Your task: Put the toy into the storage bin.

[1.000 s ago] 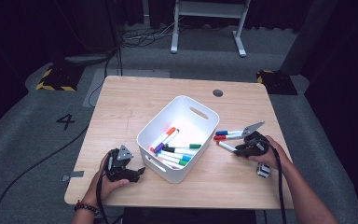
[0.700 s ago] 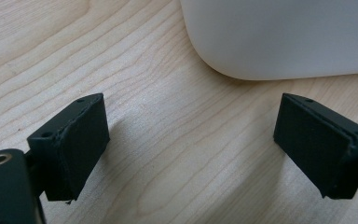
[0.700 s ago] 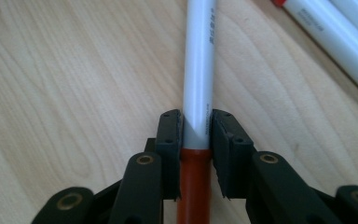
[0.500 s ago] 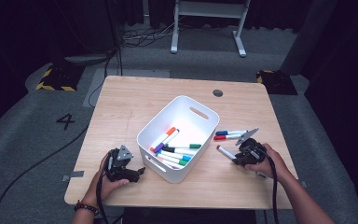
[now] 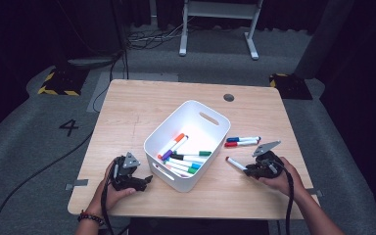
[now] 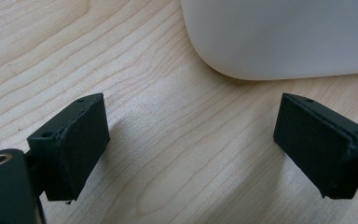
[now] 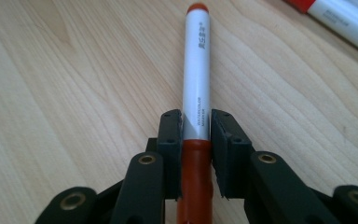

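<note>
One red marker (image 7: 196, 93) clamped lengthwise between right gripper (image 7: 196, 133) pads.

Worktop (image 5: 142, 112): pale wood, visible grain, one dark round grommet (image 5: 228, 97). Bin (image 5: 198, 122): plain white. Markers in bin (image 5: 183, 159): white barrels, caps orange, purple, green, blue, black. Loose markers (image 5: 242, 141) beside the bin: white barrels, one blue-capped, one red-capped. Held marker (image 7: 196, 74): white barrel with small grey print, red-orange cap and tail. Left tongs (image 6: 191, 140) and right tongs (image 7: 196, 135): matt black, brass-coloured pivot screws, grey plate on top. Floor (image 5: 39, 137): grey, white "4" painted on it, yellow-black hazard stripes (image 5: 58, 83) on the corner blocks.
</note>
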